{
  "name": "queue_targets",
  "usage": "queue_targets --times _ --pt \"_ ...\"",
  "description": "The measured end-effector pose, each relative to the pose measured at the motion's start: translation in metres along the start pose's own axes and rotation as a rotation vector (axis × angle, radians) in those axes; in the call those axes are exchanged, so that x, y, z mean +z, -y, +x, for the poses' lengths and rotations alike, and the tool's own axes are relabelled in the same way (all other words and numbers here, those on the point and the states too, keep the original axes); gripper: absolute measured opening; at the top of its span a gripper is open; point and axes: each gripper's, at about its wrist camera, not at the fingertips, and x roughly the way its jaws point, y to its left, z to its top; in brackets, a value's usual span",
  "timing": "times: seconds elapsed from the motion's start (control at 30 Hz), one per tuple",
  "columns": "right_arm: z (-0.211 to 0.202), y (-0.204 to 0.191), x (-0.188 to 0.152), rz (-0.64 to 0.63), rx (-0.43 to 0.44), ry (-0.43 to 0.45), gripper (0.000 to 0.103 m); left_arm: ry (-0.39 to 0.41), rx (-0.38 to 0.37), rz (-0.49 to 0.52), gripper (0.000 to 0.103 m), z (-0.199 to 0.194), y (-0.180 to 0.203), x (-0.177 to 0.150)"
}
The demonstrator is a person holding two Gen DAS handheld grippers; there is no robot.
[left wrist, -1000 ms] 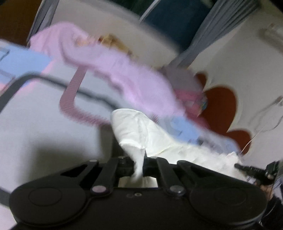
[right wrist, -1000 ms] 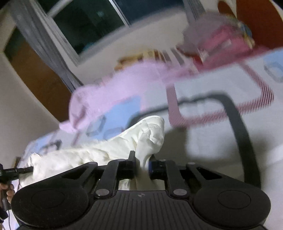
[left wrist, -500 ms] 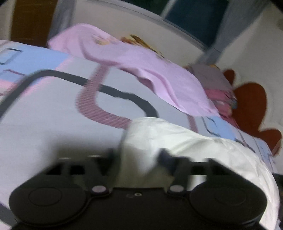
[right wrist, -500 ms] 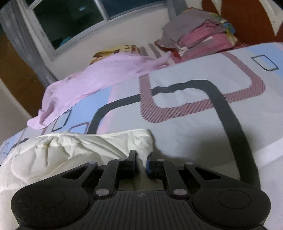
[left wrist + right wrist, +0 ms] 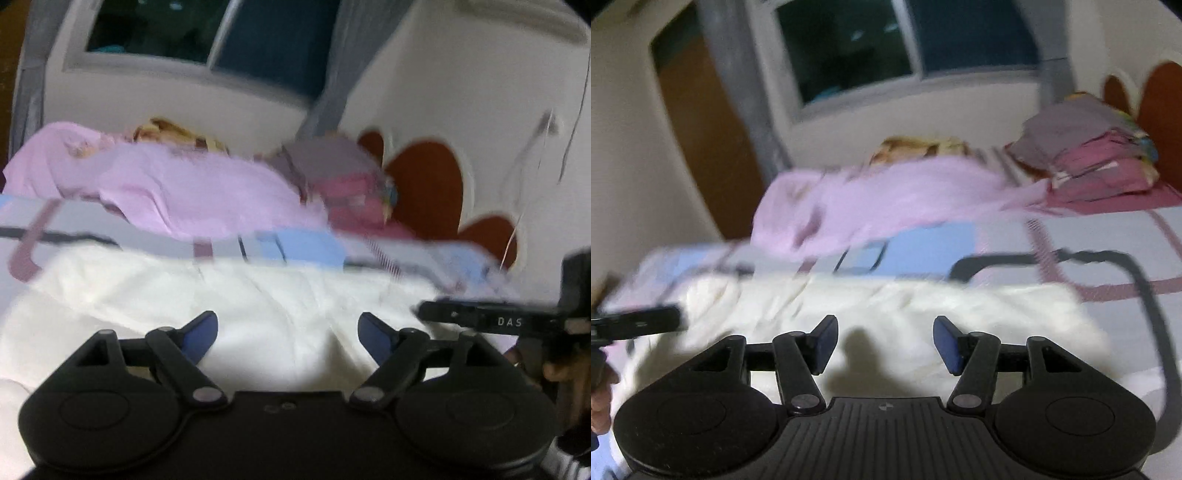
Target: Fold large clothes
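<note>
I am viewing the cream garment (image 5: pixel 229 295), soft and crumpled, lying as a long band across the patterned bedsheet (image 5: pixel 1071 236). My left gripper (image 5: pixel 286 334) and right gripper (image 5: pixel 884 341) are angling downward over it; both jaws have just been opening and are standing spread, pinching nothing.

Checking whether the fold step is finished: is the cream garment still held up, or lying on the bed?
Lying on the bed. The cream garment rests in a flat band on the patterned sheet; both hand-held grippers are open and empty.
</note>
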Motion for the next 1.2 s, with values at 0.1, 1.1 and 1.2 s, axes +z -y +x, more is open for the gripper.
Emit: queue_targets --times 0.1,1.1,1.2 --pt "0.002 0.023 -0.008 0.013 -0.123 -0.023 0.057 -0.032 0.103 0.01 0.081 0.007 -0.019 -0.012" --pt "-0.145 0.105 -0.184 1.072 0.125 0.161 0.071 0.302 0.069 -0.885 0.082 -0.149 -0.125 -0.18" --pt "-0.145 0.102 -0.187 1.069 0.109 0.171 0.066 0.321 0.063 -0.911 0.075 -0.149 -0.126 -0.18"
